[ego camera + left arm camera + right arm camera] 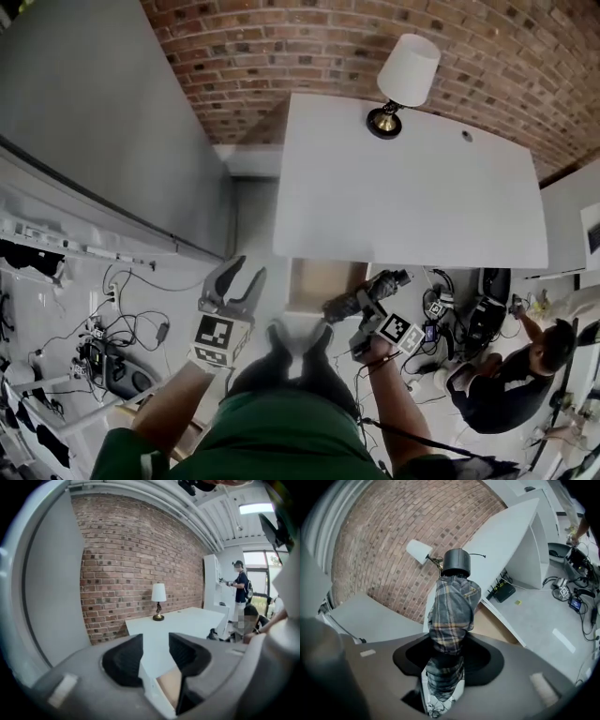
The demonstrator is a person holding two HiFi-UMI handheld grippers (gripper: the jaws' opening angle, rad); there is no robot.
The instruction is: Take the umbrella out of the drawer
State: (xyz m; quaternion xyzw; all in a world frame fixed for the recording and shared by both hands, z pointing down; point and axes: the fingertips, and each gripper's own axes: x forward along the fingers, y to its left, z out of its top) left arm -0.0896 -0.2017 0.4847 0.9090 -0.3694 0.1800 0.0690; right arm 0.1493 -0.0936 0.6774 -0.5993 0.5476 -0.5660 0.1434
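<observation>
Umbrella (452, 606), folded, light, soft-clothed, sits pinched mid-canopy in my right hand-held gripper (449, 660), clear of the open drawer (314, 281); firmer purchase likely nearer its black end (455, 563); left hand-held gripper (155, 654) spread, empty.

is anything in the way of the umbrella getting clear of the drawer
Nothing visible is. The right gripper is shut on the plaid umbrella, held up in open air with the open drawer beyond it. The left gripper is open, empty and off to one side.
</observation>
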